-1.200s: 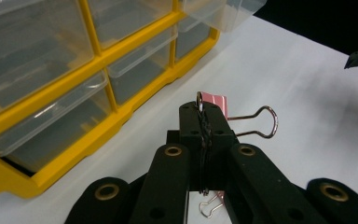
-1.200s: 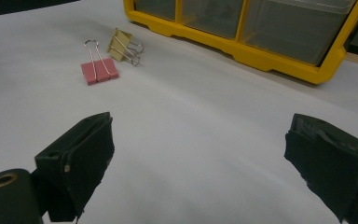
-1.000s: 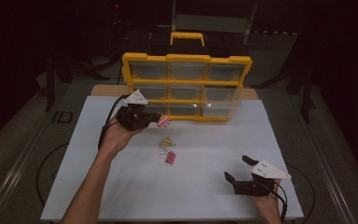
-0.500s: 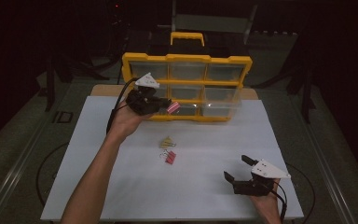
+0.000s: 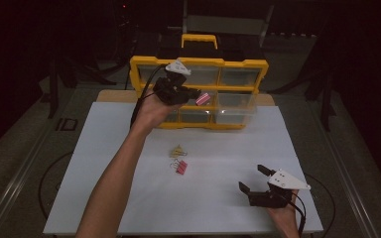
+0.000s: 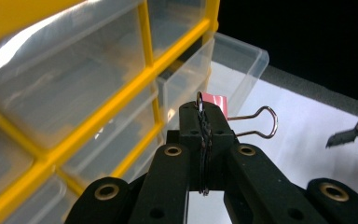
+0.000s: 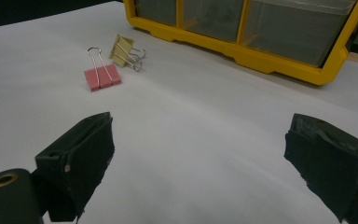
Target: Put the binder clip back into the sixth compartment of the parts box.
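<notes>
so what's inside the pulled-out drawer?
The open drawer looks empty through its clear walls in the left gripper view. Its floor near the cabinet is hidden behind the left tongs and the pink clip they hold.

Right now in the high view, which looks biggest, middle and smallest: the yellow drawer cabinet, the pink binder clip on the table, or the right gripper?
1. Yellow plastic drawer cabinet, biggest.
2. Right gripper, though it is nearer the camera.
3. Pink binder clip lying on the white table, smallest.
</notes>
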A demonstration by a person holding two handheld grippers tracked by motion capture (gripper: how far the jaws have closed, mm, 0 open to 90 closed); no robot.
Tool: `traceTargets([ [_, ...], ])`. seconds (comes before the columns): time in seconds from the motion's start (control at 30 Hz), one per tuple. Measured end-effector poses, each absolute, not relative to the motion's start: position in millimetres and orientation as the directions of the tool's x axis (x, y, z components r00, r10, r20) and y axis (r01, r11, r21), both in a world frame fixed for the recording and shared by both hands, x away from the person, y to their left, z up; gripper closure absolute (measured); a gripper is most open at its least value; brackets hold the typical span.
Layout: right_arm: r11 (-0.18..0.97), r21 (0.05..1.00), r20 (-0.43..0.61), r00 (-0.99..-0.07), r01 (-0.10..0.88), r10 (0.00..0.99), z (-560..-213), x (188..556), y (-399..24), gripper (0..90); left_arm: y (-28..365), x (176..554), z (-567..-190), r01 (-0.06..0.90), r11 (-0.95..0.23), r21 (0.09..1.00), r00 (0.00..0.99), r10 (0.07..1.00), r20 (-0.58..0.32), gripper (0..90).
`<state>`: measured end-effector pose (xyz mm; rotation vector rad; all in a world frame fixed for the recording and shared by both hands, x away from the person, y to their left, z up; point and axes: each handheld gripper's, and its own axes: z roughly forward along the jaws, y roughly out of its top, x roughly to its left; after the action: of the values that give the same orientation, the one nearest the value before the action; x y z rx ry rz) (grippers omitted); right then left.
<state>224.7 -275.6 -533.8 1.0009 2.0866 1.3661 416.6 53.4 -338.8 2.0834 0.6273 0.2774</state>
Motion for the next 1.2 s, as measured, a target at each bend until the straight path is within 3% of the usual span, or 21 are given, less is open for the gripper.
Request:
traceTargets([
  [0.87, 0.212, 0.92, 0.047, -0.628, 0.331, 0.777, -531.6, 224.0, -278.4, 7.6, -17.6, 448.0, -347.4, 0.383, -0.44, 0.812, 0.845, 0.522, -0.116, 88.6],
  [0.93, 0.21, 0.92, 0.047, -0.627, 0.33, 0.778, -531.5, 223.8, -278.5, 7.6, -17.9, 449.2, -349.3, 0.398, -0.427, 0.812, 0.838, 0.529, -0.133, 69.6],
  [0.97, 0.21, 0.922, 0.043, -0.625, 0.326, 0.779, -531.3, 223.6, -279.8, 7.6, -17.2, 448.8, -354.5, 0.41, -0.437, 0.801, 0.818, 0.565, -0.11, 48.8],
  [1.07, 0.208, 0.923, 0.044, -0.624, 0.325, 0.78, -531.1, 223.1, -280.5, 7.6, -13.8, 447.8, -357.8, 0.432, -0.45, 0.781, 0.792, 0.603, -0.091, 22.2],
  [1.2, 0.211, 0.922, 0.043, -0.627, 0.326, 0.778, -530.9, 222.8, -279.5, 7.6, -4.1, 443.3, -361.5, 0.435, -0.466, 0.771, 0.777, 0.627, -0.059, 12.0],
])
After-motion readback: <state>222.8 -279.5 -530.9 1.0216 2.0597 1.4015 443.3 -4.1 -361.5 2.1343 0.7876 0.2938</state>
